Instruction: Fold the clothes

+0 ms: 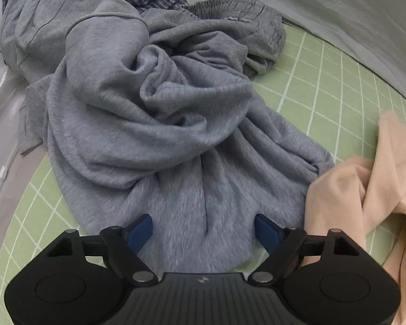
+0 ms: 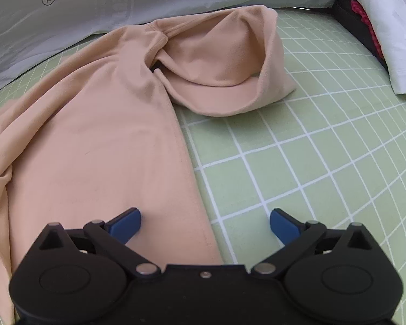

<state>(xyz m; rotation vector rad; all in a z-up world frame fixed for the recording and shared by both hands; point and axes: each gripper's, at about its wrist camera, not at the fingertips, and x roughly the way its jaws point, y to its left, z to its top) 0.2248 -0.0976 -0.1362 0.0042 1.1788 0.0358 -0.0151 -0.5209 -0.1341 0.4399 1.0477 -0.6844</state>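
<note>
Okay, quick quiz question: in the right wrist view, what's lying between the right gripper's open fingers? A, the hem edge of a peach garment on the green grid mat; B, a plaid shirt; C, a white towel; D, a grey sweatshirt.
A: the right gripper is open, and the peach garment runs its stitched edge between the fingers over the green grid mat.

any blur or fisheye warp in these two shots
Left wrist: grid mat lines bow strongly, dark vignette in the top corners, grey sweater slightly soft. Right wrist: same bowing of the mat, peach shirt sharp, even light, no glare.
</note>
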